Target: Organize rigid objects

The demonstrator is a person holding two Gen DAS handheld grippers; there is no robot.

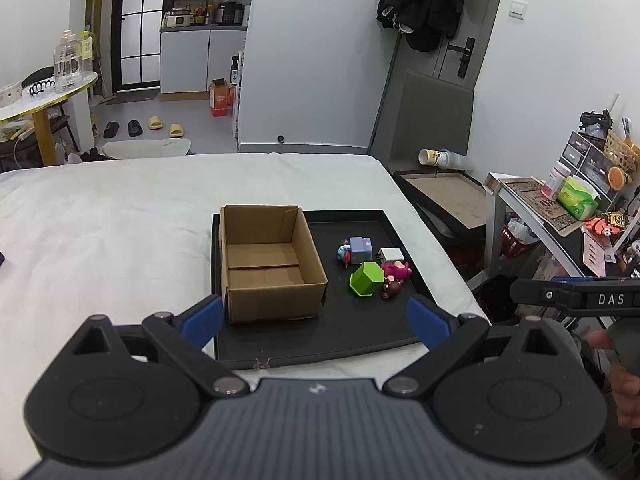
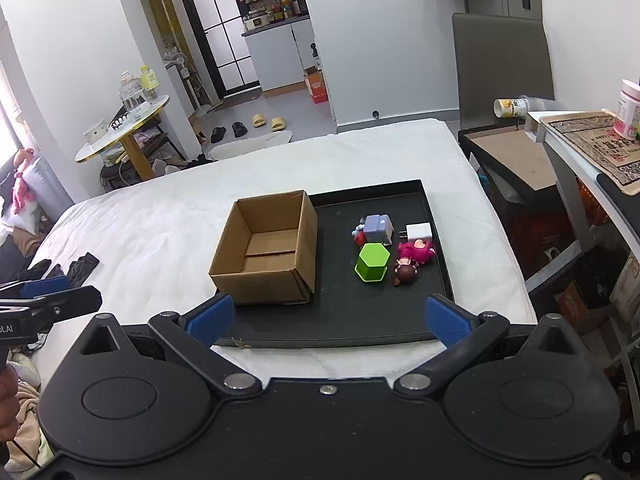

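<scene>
An open, empty cardboard box (image 1: 268, 264) (image 2: 268, 248) stands on the left of a black tray (image 1: 360, 328) (image 2: 360, 320) on the white bed. Right of it lie a green hexagonal cup (image 1: 366, 278) (image 2: 373, 261), a lilac block toy (image 1: 360, 249) (image 2: 378, 229), a white charger (image 1: 391, 255) (image 2: 419, 232), a pink figure (image 1: 397, 270) (image 2: 416, 252), a brown-haired doll (image 1: 392, 289) (image 2: 406, 273) and a small red-blue figure (image 1: 344, 254) (image 2: 359, 236). My left gripper (image 1: 316, 320) is open and empty near the tray's front edge. My right gripper (image 2: 326, 320) is open and empty, also before the tray.
The white bed (image 1: 120, 232) (image 2: 152, 216) spreads left and behind the tray. A dark side table (image 1: 444, 196) (image 2: 516, 160) and a cluttered shelf (image 1: 560, 208) stand to the right. The other gripper shows at the right edge of the left wrist view (image 1: 576, 298).
</scene>
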